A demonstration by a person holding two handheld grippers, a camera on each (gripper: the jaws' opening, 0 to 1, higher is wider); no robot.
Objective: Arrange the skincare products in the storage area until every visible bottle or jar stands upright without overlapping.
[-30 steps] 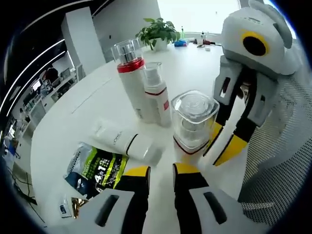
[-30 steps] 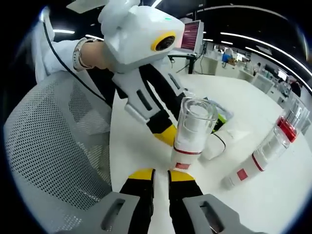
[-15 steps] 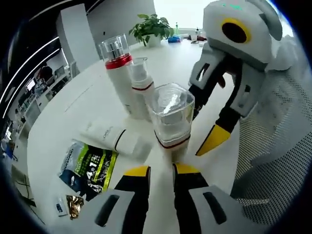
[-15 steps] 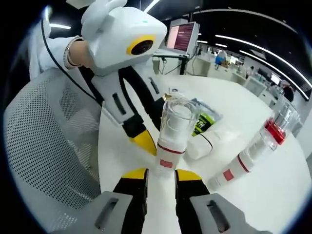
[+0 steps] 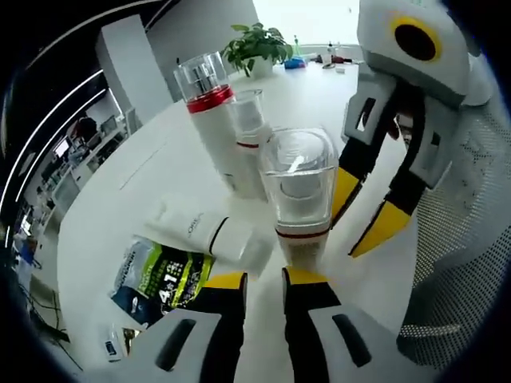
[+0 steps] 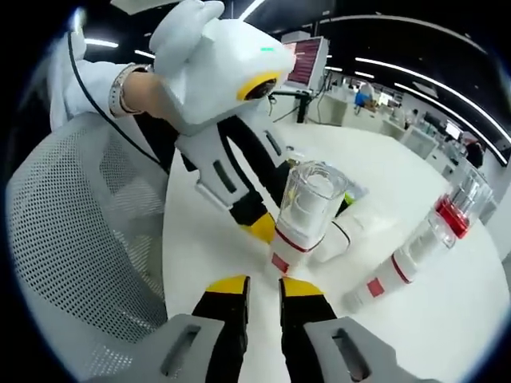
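- The clear-capped bottle (image 5: 299, 195) stands upright on the white bench (image 5: 144, 171), just ahead of your left gripper (image 5: 263, 279) in the left gripper view; in the right gripper view the same bottle (image 6: 307, 211) leans a little with the tilt of the camera.
- Your left gripper's yellow-tipped jaws sit close together with a narrow gap, nothing between them, and the bottle's base stands just past the tips.
- Your right gripper (image 6: 262, 282) shows the same: jaws nearly closed, nothing pinched, the bottle's base just ahead.
- The left gripper view shows your right gripper (image 5: 375, 215) coming in from the right, one yellow tip right beside the bottle; whether it touches you cannot tell.
- Behind the bottle stand a tall red-banded bottle (image 5: 211, 120) and a shorter pump bottle (image 5: 251, 148), both upright and close together.
- A white tube (image 5: 207, 231) lies flat on the bench to the left, with dark lettering too blurred to read.
- A green and black sachet (image 5: 160, 275) lies flat beside the tube; a large "4" and "1" can be made out on it.
- A potted plant (image 5: 259, 49) sits at the far end of the bench.
- The right gripper view adds a white mesh chair (image 6: 80, 239), your sleeve with a watch (image 6: 120, 89), and a monitor (image 6: 307, 60) behind.
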